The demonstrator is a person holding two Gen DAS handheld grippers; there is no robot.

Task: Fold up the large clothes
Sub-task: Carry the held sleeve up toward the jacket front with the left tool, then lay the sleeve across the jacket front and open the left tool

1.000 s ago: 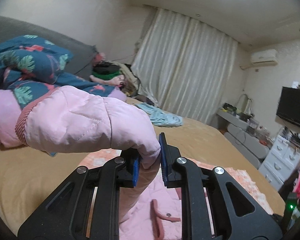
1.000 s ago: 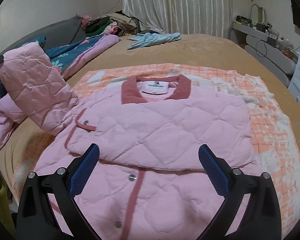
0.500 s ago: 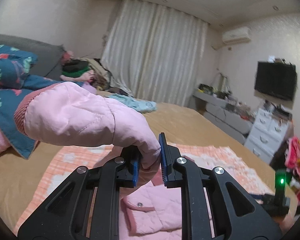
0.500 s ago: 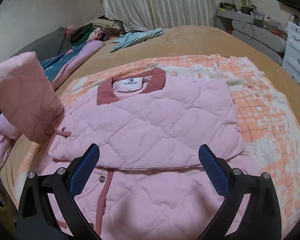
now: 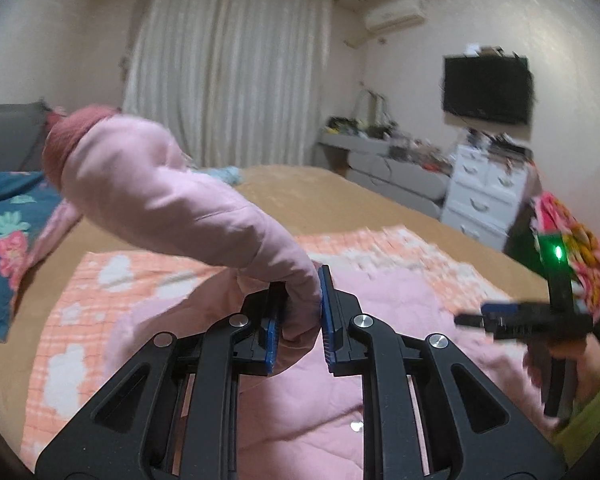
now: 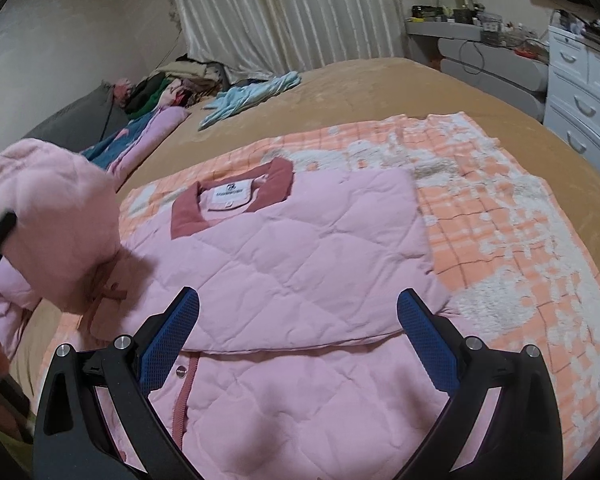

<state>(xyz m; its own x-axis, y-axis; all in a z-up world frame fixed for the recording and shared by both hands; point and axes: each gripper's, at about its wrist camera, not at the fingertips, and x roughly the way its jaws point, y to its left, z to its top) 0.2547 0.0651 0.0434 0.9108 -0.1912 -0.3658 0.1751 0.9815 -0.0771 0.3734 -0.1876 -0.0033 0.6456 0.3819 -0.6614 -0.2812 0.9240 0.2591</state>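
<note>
A pink quilted jacket (image 6: 300, 264) with a dark pink collar lies on an orange checked blanket (image 6: 500, 216) on the bed, one side folded across its front. My left gripper (image 5: 299, 316) is shut on the jacket's left sleeve (image 5: 172, 200) and holds it lifted above the jacket, cuff pointing up and to the left. The lifted sleeve also shows at the left of the right wrist view (image 6: 52, 216). My right gripper (image 6: 298, 344) is open and empty, just above the jacket's lower front. It also shows at the right of the left wrist view (image 5: 524, 320).
The bed has a tan cover (image 6: 380, 88). A blue floral quilt (image 5: 4, 232) and a clothes pile (image 6: 168, 84) lie at its far left, with a light blue garment (image 6: 252, 96) beyond. White drawers (image 6: 580, 100) stand at the right.
My left gripper has swung right, carrying the sleeve in over the jacket; the cuff now points up. My right gripper has stayed open and moved in a little closer over the jacket.
</note>
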